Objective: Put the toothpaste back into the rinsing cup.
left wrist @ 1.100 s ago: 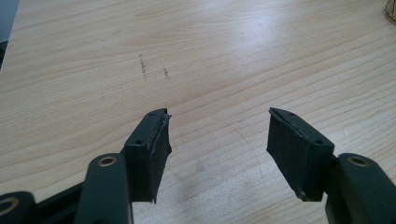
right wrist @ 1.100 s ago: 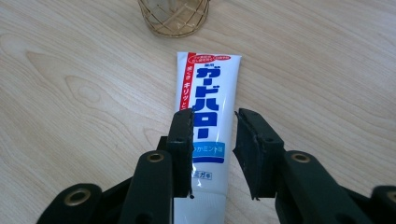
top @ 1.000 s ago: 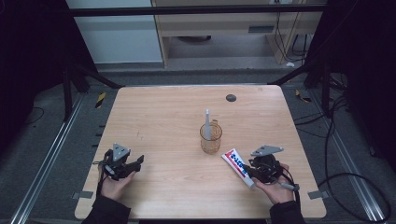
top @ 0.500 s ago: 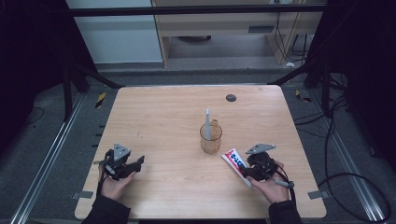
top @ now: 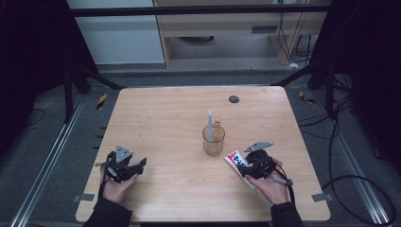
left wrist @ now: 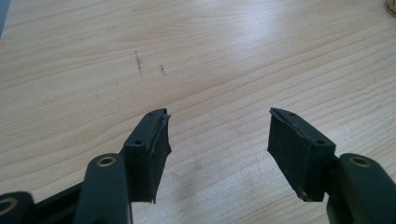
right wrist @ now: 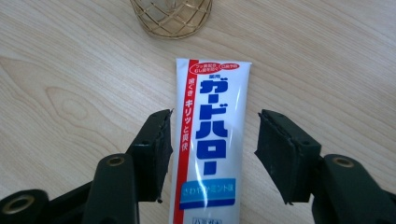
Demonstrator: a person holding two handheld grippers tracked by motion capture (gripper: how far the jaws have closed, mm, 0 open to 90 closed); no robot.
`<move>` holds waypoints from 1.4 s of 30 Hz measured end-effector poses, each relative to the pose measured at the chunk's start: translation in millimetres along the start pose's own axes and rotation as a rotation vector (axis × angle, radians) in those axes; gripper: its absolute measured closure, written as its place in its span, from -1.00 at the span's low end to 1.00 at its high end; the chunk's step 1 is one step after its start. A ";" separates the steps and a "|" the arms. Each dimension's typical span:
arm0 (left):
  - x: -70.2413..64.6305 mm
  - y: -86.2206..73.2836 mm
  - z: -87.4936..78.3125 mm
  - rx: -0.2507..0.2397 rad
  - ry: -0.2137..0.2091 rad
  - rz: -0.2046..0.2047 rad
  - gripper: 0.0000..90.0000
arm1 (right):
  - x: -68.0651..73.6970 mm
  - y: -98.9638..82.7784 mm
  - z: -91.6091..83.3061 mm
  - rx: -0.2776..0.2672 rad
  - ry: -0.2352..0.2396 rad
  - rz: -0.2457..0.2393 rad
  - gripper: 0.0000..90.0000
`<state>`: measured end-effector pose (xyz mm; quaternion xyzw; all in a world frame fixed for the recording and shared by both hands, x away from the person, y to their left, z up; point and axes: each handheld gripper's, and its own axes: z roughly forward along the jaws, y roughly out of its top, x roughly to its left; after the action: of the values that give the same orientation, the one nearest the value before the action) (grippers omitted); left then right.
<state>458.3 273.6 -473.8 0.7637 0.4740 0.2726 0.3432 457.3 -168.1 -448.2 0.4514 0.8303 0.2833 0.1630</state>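
A white toothpaste tube (right wrist: pixel 211 135) with blue and red print lies flat on the wooden table (top: pixel 179 123), its flat end toward a gold wire cup (top: pixel 213 140). A grey stick-like item (top: pixel 209 124) stands upright in that cup. My right gripper (right wrist: pixel 212 140) is open, its jaws on either side of the tube (top: pixel 235 161) just above the table. My left gripper (left wrist: pixel 218 135) is open over bare wood at the near left (top: pixel 136 166), nothing between its jaws.
A small dark round spot (top: pixel 233 99) sits near the table's far edge. The cup's base (right wrist: pixel 170 18) is just beyond the tube's end. Metal rails and cables run along the floor on both sides of the table.
My right gripper has moved forward and left over the toothpaste tube, so its jaws now straddle it. The left gripper has stayed put.
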 end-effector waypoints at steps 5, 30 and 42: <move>0.1 0.7 0.4 0.000 -0.001 -0.001 -0.16 | 0.6 5.2 6.6 0.011 -0.004 0.006 -0.07; -0.1 0.6 2.0 0.010 -0.003 0.003 -0.16 | -0.9 14.2 37.2 0.097 0.006 0.006 -0.15; 0.1 0.7 2.4 0.010 -0.004 0.005 -0.17 | -0.6 13.8 47.6 0.141 -0.003 0.001 -0.14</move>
<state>460.5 272.8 -474.7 0.7671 0.4728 0.2697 0.3396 491.7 -147.2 -477.0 0.4625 0.8478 0.2235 0.1320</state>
